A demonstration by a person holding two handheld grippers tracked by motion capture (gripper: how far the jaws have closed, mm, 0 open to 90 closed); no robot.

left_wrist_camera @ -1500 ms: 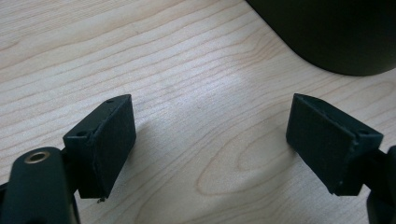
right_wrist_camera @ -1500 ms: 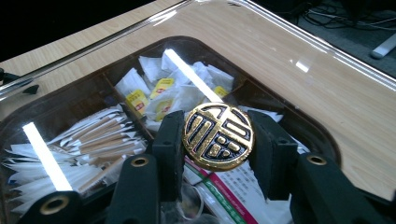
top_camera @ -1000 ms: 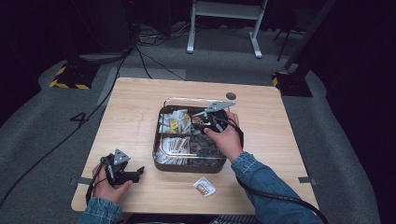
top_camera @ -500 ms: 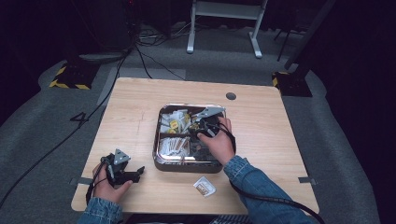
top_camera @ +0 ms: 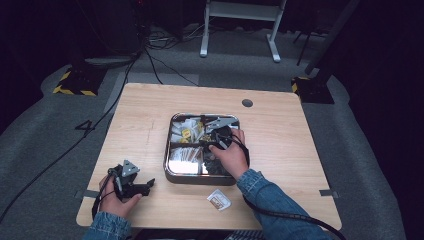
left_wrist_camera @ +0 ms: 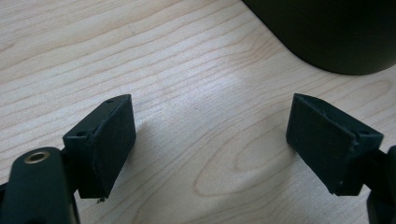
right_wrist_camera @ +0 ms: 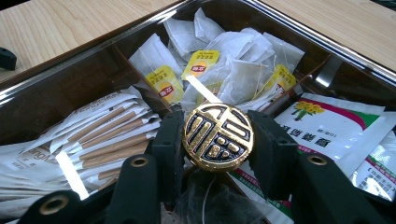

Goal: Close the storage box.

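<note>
- Step in hand: the right gripper (right_wrist_camera: 217,140) holds a round gold-and-black embossed medallion (right_wrist_camera: 218,136), clamped edge-on between its two black jaws, over the square metal divided tray (top_camera: 172,176) near the middle of the light wooden table (top_camera: 145,115). Judged from the pose, this is either a lift-out from the tray or a lowering into it; the pictures cannot settle which.
- Location of the held thing: in the right gripper view the medallion sits above the point where the tray's inner dividers meet, with a dark, translucent mesh-like bag (right_wrist_camera: 210,205) just beneath it. Whether the medallion touches that bag cannot be told.
- The left gripper (left_wrist_camera: 210,149) rests in the person's left hand (top_camera: 117,200) at the near left corner of the table, well apart from the tray. Its jaws stand wide with nothing between them, bare wood below.
- Next move, as a judgement: the right gripper must keep its squeeze on the smooth rim, since the disc could twist or slip, and clear the tray's dividers and walls while travelling.
- Tray contents:
  - Far compartment: white paper tea bags with yellow tags (right_wrist_camera: 205,63), heaped loosely.
  - Left compartment in the right gripper view: long white paper stick sachets with brown printing (right_wrist_camera: 107,128), stacked roughly parallel.
  - Right compartment in that view: flat white sachets printed with yellow flowers and a red band (right_wrist_camera: 336,123).
- Outside the tray: one small white-and-brown sachet (top_camera: 219,200) lies on the table just beside the near wall.
</note>
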